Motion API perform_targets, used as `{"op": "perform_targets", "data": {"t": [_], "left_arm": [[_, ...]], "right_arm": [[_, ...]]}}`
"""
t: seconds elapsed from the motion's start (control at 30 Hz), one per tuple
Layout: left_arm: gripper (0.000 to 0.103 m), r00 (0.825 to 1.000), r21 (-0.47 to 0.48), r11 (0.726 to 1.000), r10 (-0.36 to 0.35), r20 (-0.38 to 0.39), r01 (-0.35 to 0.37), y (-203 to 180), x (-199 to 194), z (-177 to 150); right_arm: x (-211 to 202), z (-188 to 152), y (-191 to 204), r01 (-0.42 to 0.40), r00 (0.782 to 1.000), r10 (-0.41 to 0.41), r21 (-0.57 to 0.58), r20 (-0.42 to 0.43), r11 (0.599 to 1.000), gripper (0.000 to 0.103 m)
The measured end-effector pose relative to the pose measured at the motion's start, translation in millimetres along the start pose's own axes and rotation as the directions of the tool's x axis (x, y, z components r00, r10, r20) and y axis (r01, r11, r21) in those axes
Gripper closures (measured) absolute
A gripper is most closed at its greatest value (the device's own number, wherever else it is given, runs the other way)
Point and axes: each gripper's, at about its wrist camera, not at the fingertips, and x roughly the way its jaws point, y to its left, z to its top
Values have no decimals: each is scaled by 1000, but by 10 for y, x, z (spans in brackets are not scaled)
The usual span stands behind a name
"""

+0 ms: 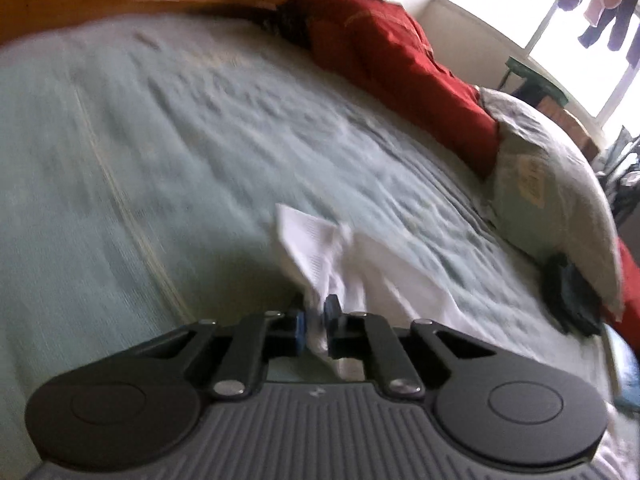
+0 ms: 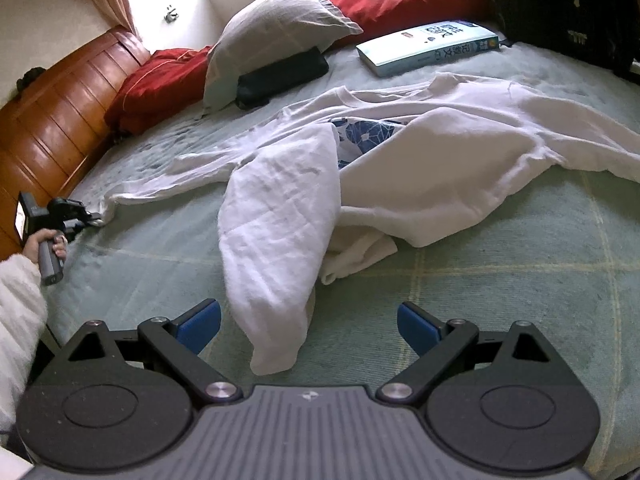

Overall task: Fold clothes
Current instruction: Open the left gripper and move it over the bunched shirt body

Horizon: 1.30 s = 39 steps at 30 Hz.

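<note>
— Looking close up, the right gripper [image 2: 308,326] is spread wide over the bed [image 2: 500,300], holding nothing. The left gripper [image 1: 318,322] is pinching a corner of the white shirt [image 2: 400,160].

— Where's the shirt?

— Crumpled on the bed, before the pillow [image 2: 276,28]. It looks soft, light and floppy. Grab another edge.

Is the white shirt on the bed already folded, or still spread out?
Still spread out: the white shirt lies crumpled across the bed, one sleeve flopped forward.
</note>
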Motion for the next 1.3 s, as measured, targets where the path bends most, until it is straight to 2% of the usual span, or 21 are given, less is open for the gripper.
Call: {"op": "perform_targets", "data": {"t": [0.1, 0.17, 0.23, 0.33, 0.37, 0.43, 0.53, 0.6, 0.67, 0.77, 0.8, 0.9, 0.97, 1.1, 1.2, 1.3], "left_arm": [[96, 999, 42, 998, 48, 23, -49, -4, -100, 140], [92, 998, 66, 996, 63, 15, -64, -13, -155, 185], [91, 994, 109, 988, 105, 40, -109, -64, -243, 164], [71, 987, 204, 966, 152, 51, -160, -153, -337, 81], [65, 987, 226, 961, 151, 51, -159, -182, -381, 48], [64, 988, 268, 951, 147, 53, -156, -241, -469, -18], [52, 992, 341, 931, 123, 38, -129, -387, -604, -171], [42, 995, 405, 910, 93, 18, -93, -524, -735, -345], [39, 999, 464, 885, 54, -7, -45, -663, -893, -564], [30, 999, 547, 836, -20, -51, 44, -883, -1142, -934], [26, 997, 575, 815, -46, -69, 78, -964, -1222, -1072], [24, 986, 647, 744, -106, -130, 166, -1222, -1472, -1553], [24, 975, 687, 692, -141, -173, 222, -1392, -1614, -1851], [22, 952, 726, 617, -207, -223, 305, -1662, -1920, -2372], [21, 928, 742, 559, -263, -264, 370, -1827, -2115, -2743], [21, 907, 777, 480, -310, -284, 408, -1991, -2287, -3145]], "right_arm": [[-27, 6, 1, 5, 1000, -5, -4, 10, 1000, 6], [-33, 3, -10, 7, 1000, -7, -1, 13, 1000, 6], [-34, -10, -13, 5, 1000, -5, 1, 11, 1000, 6], [-71, -34, 12, 4, 1000, -4, -10, 13, 1000, 6], [-101, -43, 20, 9, 1000, -9, -19, 20, 1000, 6], [-159, -61, 35, 21, 999, -20, -38, 33, 999, 5], [-231, -97, 28, 42, 998, -40, -43, 43, 998, 4], [-279, -134, 14, 59, 997, -56, -51, 46, 997, 3], [-326, -186, 3, 90, 995, -86, -64, 53, 994, 0], [-409, -255, -43, 123, 990, -117, -76, 73, 989, 0], [-437, -278, -73, 129, 989, -123, -74, 78, 989, 0], [-521, -342, -180, 144, 986, -138, -56, 91, 988, 0], [-571, -385, -256, 153, 984, -149, -40, 99, 987, 0], [-653, -485, -389, 166, 980, -164, -10, 113, 986, 0], [-688, -539, -448, 147, 982, -146, 0, 120, 989, 0], [-701, -581, -519, 140, 982, -140, 10, 125, 990, 0]]}}
